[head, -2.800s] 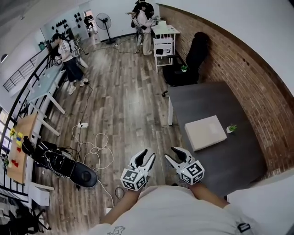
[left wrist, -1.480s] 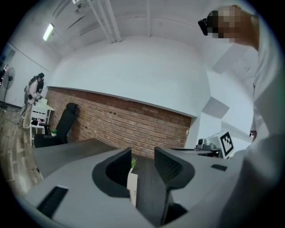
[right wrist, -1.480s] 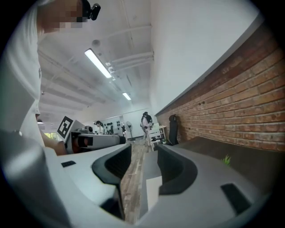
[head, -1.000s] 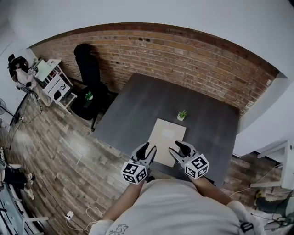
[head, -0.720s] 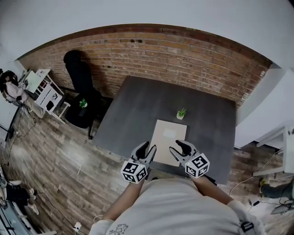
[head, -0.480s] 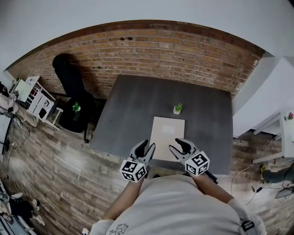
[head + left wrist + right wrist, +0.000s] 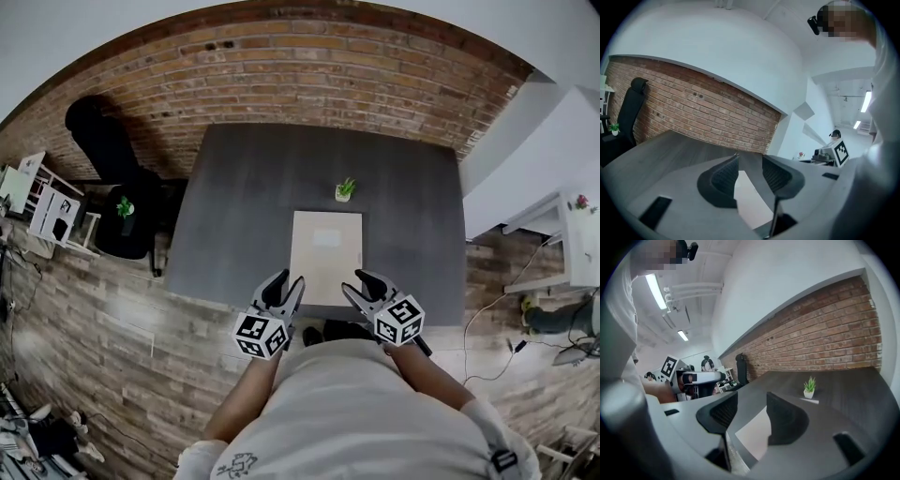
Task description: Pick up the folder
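Brick formed the back wall point(image 7: 347, 66), and a dark grey table point(image 7: 234, 187) stood against it. A black office chair point(image 7: 94, 141) stood beside the table's left end. The beige folder point(image 7: 324, 255) lay flat on the near half of the table, its short edge close to the front edge, untouched. The left gripper point(image 7: 286, 281) hovered at the folder's near left corner, jaws partly apart with nothing between them. The right gripper point(image 7: 358, 283) hovered at the near right corner, jaws opening and likewise empty. A small potted plant point(image 7: 345, 190) stood just beyond the folder's far edge.
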`<state>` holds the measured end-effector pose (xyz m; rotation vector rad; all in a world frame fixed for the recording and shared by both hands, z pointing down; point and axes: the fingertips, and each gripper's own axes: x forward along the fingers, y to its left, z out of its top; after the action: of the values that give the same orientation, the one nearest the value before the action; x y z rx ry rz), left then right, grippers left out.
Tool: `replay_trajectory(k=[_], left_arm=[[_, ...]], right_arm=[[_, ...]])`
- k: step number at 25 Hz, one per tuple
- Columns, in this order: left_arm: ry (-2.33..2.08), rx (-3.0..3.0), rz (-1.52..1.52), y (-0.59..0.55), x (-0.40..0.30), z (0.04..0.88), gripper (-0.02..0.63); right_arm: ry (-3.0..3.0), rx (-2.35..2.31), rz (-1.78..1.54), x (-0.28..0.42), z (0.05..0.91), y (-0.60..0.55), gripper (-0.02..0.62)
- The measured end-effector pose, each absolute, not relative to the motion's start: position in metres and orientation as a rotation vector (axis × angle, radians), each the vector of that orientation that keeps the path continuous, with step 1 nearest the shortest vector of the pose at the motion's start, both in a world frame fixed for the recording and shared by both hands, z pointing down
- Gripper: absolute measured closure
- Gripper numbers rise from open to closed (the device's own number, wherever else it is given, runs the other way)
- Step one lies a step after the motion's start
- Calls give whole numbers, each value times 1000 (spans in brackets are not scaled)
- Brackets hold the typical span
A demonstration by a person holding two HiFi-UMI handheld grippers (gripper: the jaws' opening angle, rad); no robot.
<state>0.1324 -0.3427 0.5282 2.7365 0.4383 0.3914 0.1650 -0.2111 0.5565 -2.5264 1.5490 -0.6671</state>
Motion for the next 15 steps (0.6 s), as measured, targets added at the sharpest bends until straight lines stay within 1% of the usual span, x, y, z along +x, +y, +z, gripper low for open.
replay_trajectory(k=[7, 15], left_arm=[[456, 2719, 533, -343, 153, 563, 448], [503, 2697, 762, -347, 178, 627, 439]], right_arm=[[1451, -2505, -837, 195, 608, -195, 388], [1407, -2519, -999, 229, 659, -184, 379]])
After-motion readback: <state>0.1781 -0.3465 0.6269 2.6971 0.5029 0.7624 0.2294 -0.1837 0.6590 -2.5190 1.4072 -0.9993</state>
